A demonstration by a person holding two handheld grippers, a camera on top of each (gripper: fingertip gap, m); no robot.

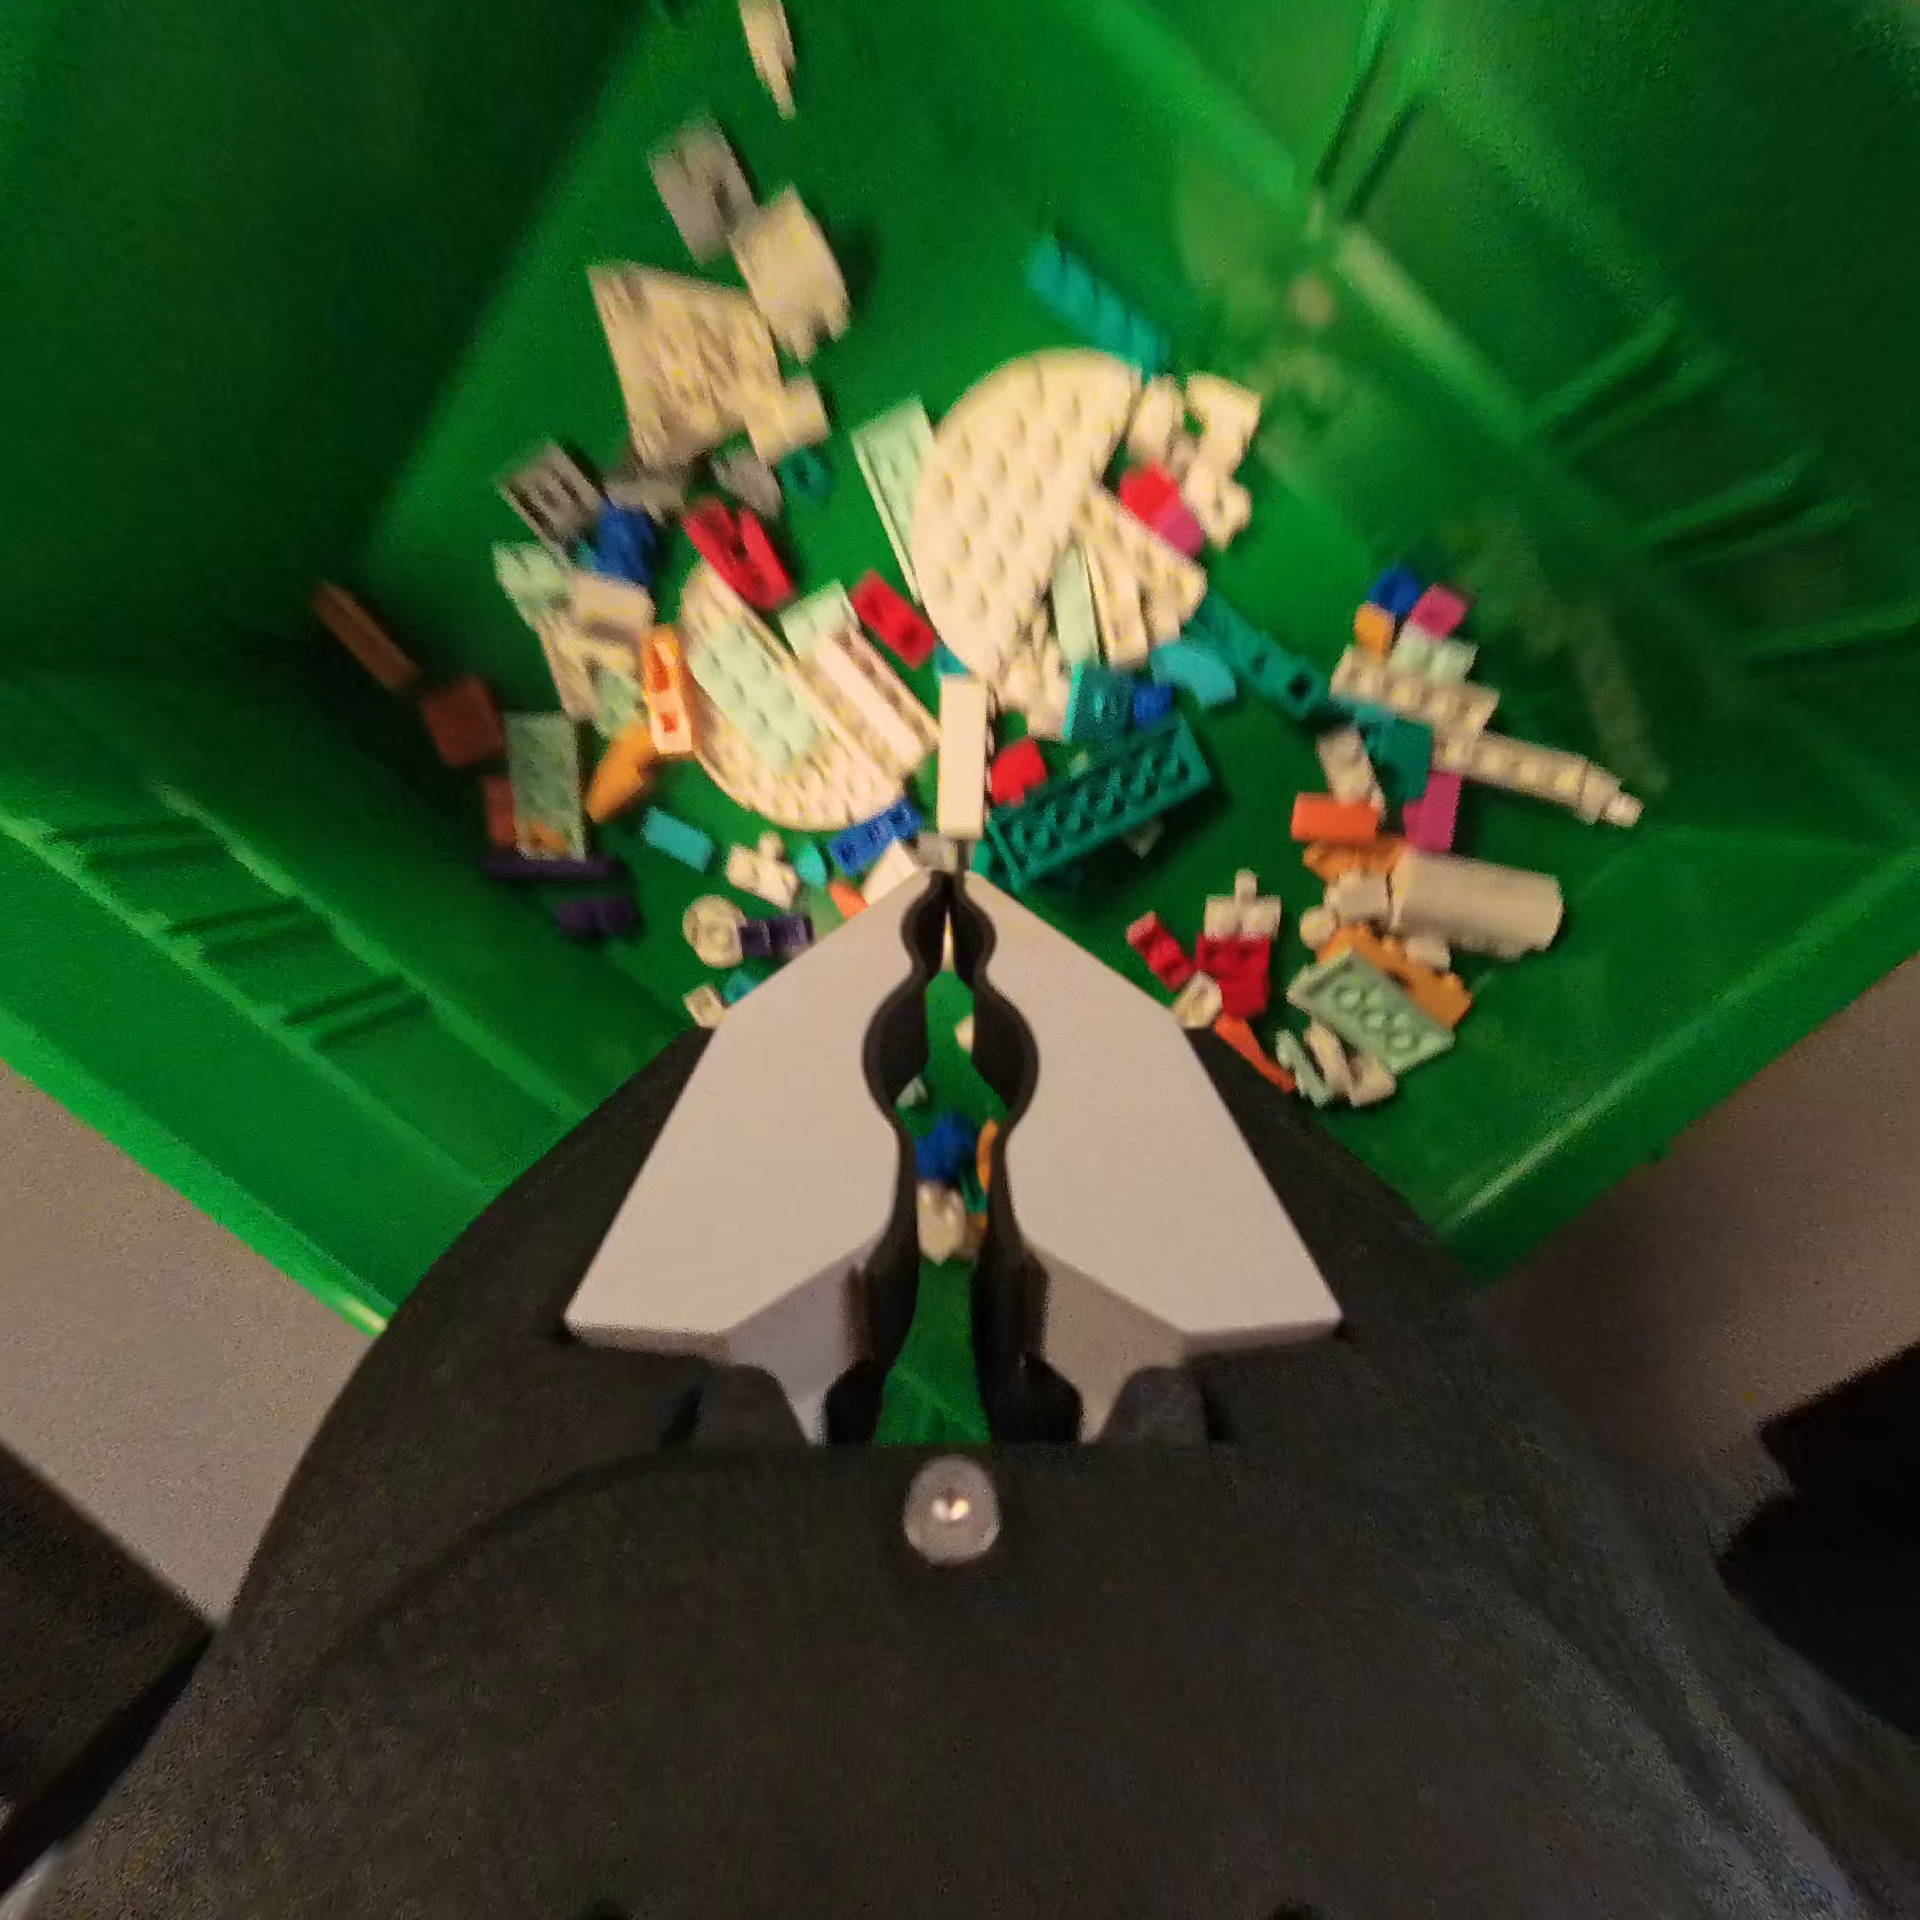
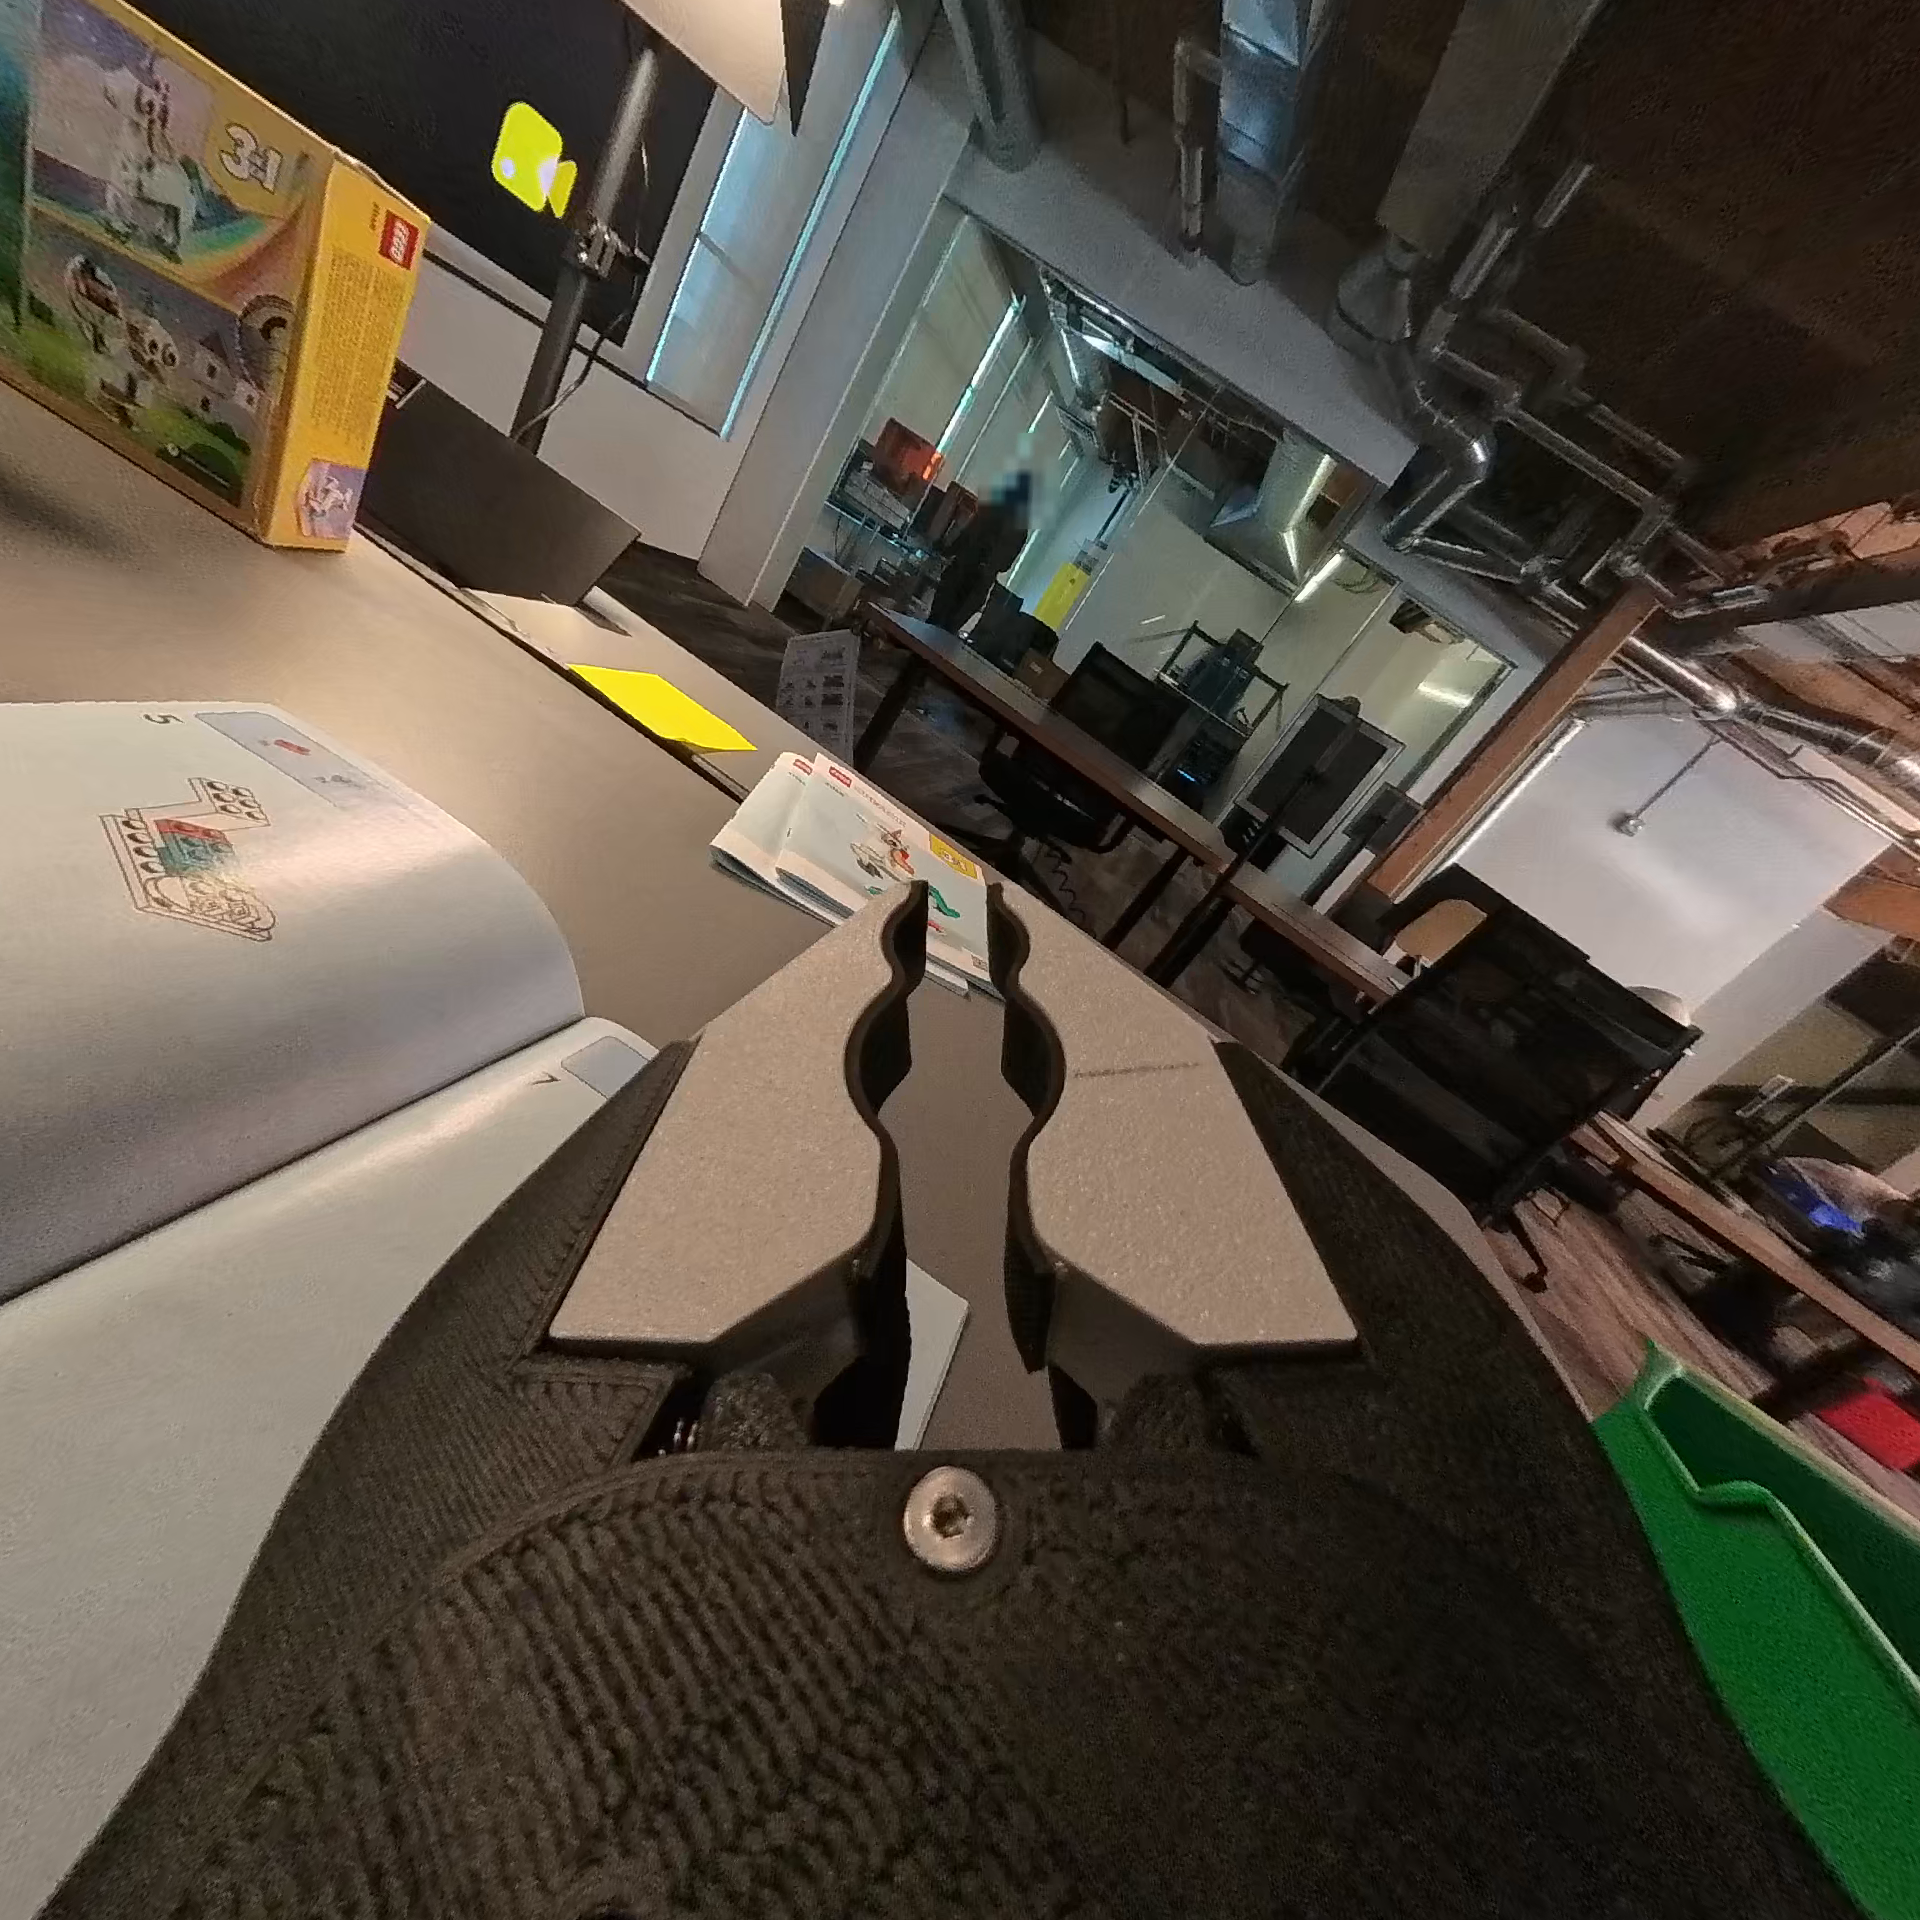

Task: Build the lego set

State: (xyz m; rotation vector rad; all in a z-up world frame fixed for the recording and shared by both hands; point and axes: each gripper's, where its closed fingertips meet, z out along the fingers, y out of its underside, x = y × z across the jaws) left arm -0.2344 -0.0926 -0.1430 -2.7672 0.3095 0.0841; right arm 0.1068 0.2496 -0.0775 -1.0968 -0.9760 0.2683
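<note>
Green bin (image 1: pixel 260 416) on table (image 1: pixel 156 1195): loose bricks, blurred. Left gripper (image 1: pixel 951 883): fingers pinching white brick (image 1: pixel 961 764), at 12 o'clock. Right gripper (image 2: pixel 956 909): fingers spread, empty, manual (image 2: pixel 260 935) at 9 o'clock.

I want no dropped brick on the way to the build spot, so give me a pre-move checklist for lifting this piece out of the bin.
1. Left tongs shut on the white brick: ok, held only at the tips.
2. Brick clear of the pile: cannot tell, picture blurred.
3. Green bin wall clear of the tongs: ok.
4. Right tongs open and empty: ok.
5. Open instruction booklet in sight: ok.
6. Table space ahead of the right tongs: ok.
</note>
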